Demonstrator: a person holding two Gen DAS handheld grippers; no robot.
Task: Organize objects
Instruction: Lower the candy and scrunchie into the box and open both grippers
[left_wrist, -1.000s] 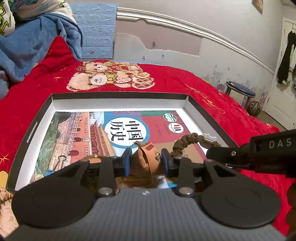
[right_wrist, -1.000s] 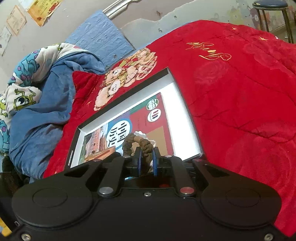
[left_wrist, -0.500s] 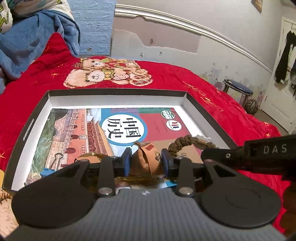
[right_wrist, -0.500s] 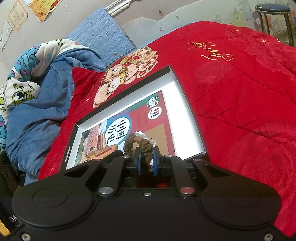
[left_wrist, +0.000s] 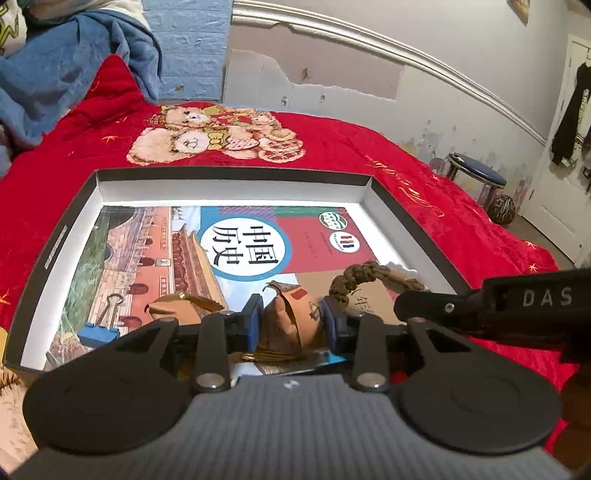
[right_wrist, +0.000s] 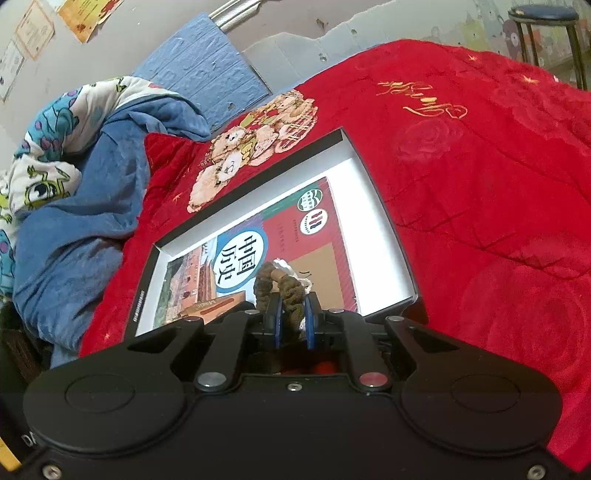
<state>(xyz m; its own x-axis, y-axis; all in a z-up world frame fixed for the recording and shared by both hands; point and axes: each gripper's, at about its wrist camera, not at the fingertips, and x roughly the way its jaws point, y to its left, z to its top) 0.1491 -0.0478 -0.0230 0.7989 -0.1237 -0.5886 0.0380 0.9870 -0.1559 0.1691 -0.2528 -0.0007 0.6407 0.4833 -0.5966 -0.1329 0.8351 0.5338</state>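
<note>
A shallow black box with white inner walls (left_wrist: 229, 188) lies on the red bedspread and holds a history textbook (left_wrist: 243, 243). My left gripper (left_wrist: 291, 321) is shut on a crumpled brown paper piece (left_wrist: 288, 317) over the book's near edge. My right gripper (right_wrist: 291, 317) is shut on a braided brown cord (right_wrist: 284, 288), which also shows in the left wrist view (left_wrist: 365, 277) over the box's right side. A blue binder clip (left_wrist: 99, 328) lies on the book at the near left. The box (right_wrist: 373, 192) and book (right_wrist: 280, 240) show in the right wrist view too.
The red bedspread (left_wrist: 332, 147) has a bear pattern (left_wrist: 210, 136) beyond the box. A blue blanket (right_wrist: 81, 192) is heaped at the left. A wall runs behind the bed. A blue-topped stool (left_wrist: 476, 177) and a door stand at the far right.
Both grippers have shifted slightly over the box while keeping their holds. The view has swung a little, so the box sits more centred.
</note>
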